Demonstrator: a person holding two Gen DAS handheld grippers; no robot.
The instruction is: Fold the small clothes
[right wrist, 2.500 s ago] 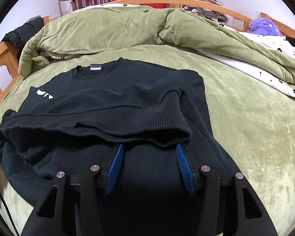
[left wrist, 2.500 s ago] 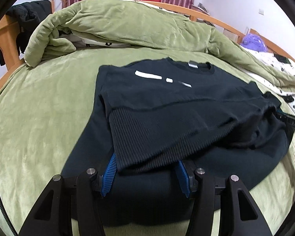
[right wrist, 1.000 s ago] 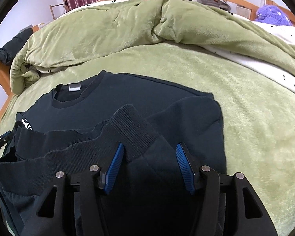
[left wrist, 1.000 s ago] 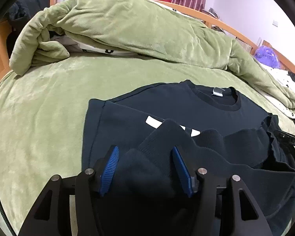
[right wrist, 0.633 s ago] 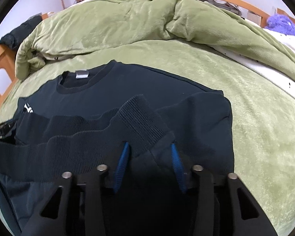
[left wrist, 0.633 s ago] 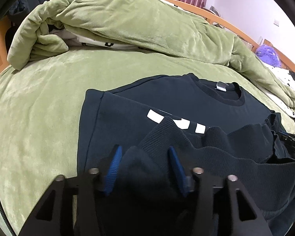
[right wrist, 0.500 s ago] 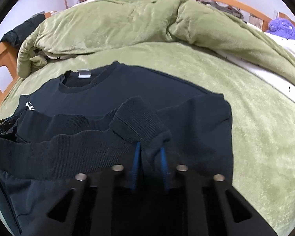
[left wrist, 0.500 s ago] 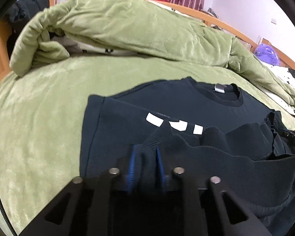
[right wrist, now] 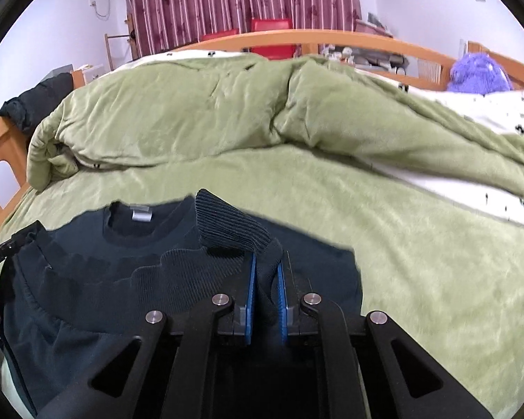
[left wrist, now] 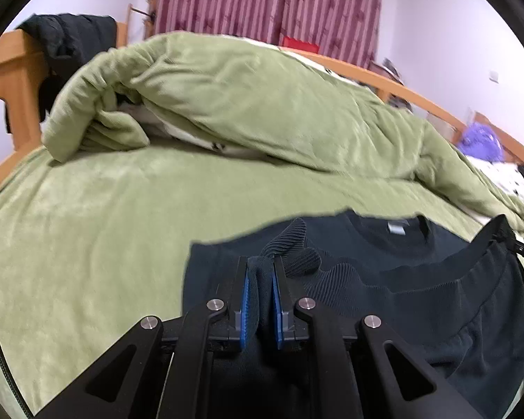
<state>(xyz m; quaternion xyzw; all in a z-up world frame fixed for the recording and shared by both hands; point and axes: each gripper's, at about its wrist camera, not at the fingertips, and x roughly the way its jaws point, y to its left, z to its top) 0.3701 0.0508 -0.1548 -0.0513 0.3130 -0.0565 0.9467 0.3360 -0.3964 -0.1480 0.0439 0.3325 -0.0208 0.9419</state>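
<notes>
Dark knit, almost black, the sweater lies on the green plush bedspread with its round neckline toward the far side of the bed, where a heaped green duvet is bunched, and its ribbed hem at the near side, so the long axis runs from the grippers toward the duvet. The left gripper has its blue pads pressed narrowly together on a bunch of the ribbed hem at the garment's left corner, and the right gripper pinches the hem's right corner the same way; the ribbed edge stands up above both pairs of fingers, and the cloth between the two corners sags in a slack curve over the chest. A small grey tag sits inside the back of the neckline; any writing on it is too small to read. Striped maroon curtains hang behind the wooden bed frame
</notes>
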